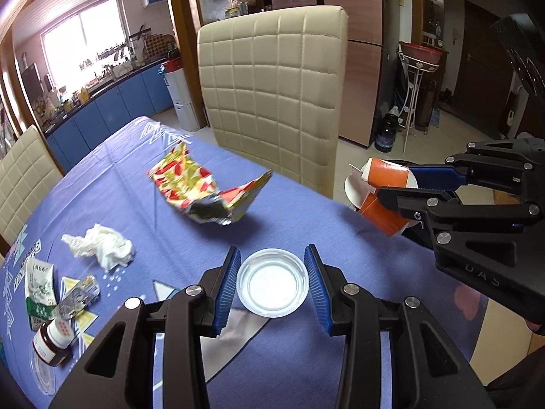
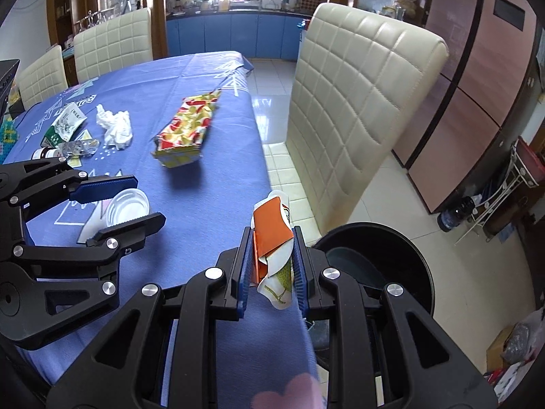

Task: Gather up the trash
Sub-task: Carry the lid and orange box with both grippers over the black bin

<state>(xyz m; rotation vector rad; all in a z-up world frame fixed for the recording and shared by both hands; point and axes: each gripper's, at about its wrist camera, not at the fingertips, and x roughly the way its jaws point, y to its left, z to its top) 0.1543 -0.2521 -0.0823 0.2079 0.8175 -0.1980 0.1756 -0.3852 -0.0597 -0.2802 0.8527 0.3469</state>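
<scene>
- A blue-clothed desk point(image 2: 211, 184) carries a snack wrapper point(image 1: 207, 187), a crumpled tissue point(image 1: 100, 245), a green packet point(image 1: 39, 288) and a small brown bottle point(image 1: 52, 342).
- A cream chair point(image 2: 354, 116) stands beside the desk; a black bin point(image 2: 378, 269) sits on the floor near its edge.
- The left hand-held gripper point(image 1: 272, 283) is spread wide around a clear plastic lid point(image 1: 272, 281), apart from it.
- The right hand-held gripper point(image 2: 272, 266) clamps a crushed orange-and-white paper cup point(image 2: 274, 238) over the desk edge, beside the bin.

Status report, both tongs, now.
Right tongs shut on crushed cup, near bin. Left tongs open around plastic lid. Path unobstructed.
</scene>
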